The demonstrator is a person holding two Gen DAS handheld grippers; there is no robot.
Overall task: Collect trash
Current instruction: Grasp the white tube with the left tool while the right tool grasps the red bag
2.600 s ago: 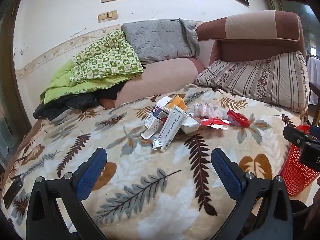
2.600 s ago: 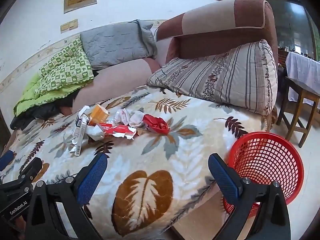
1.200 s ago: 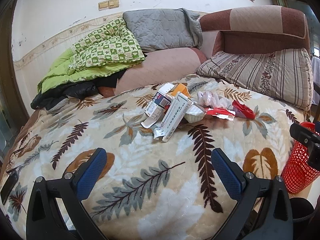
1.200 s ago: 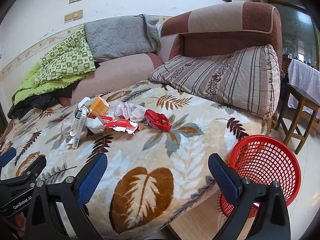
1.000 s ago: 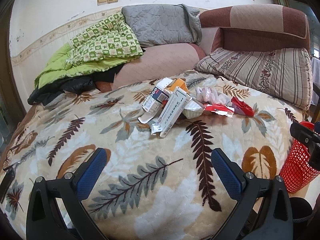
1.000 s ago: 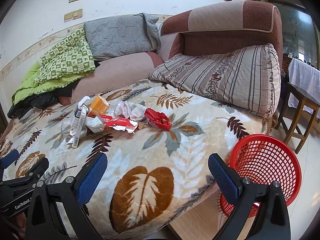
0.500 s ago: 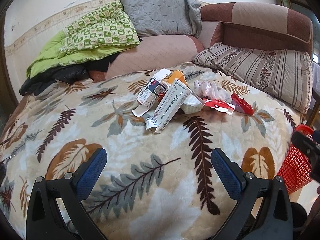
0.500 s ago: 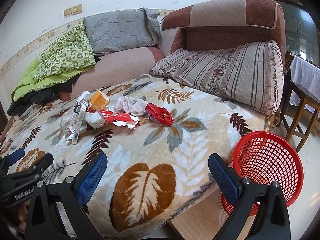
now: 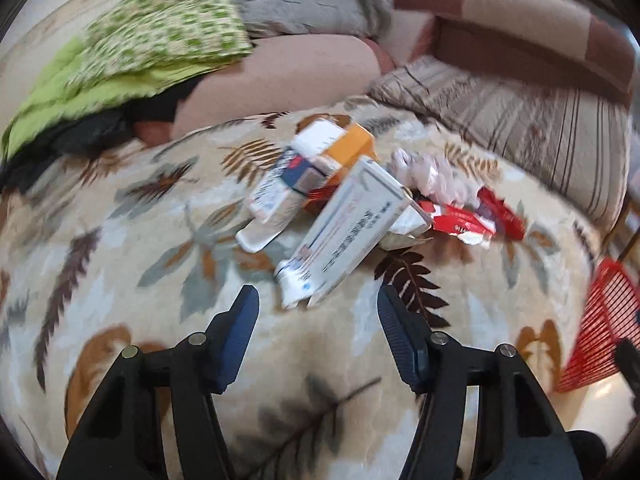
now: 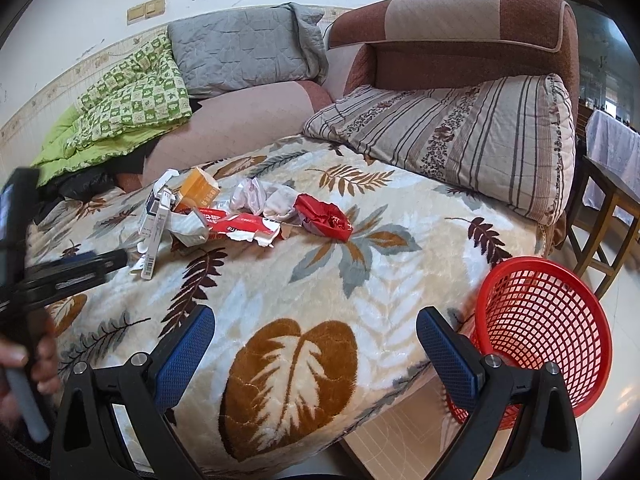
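Nearest, the left claw hangs released, empty, just short of the long white carton at the near edge of the trash pile on the bed. The carton leans on a crumpled wrapper, so a skewed pinch could tip it or drag the tube beneath. The right claw, also released, waits near the red basket on the floor to the right; a careless swing could knock it over.
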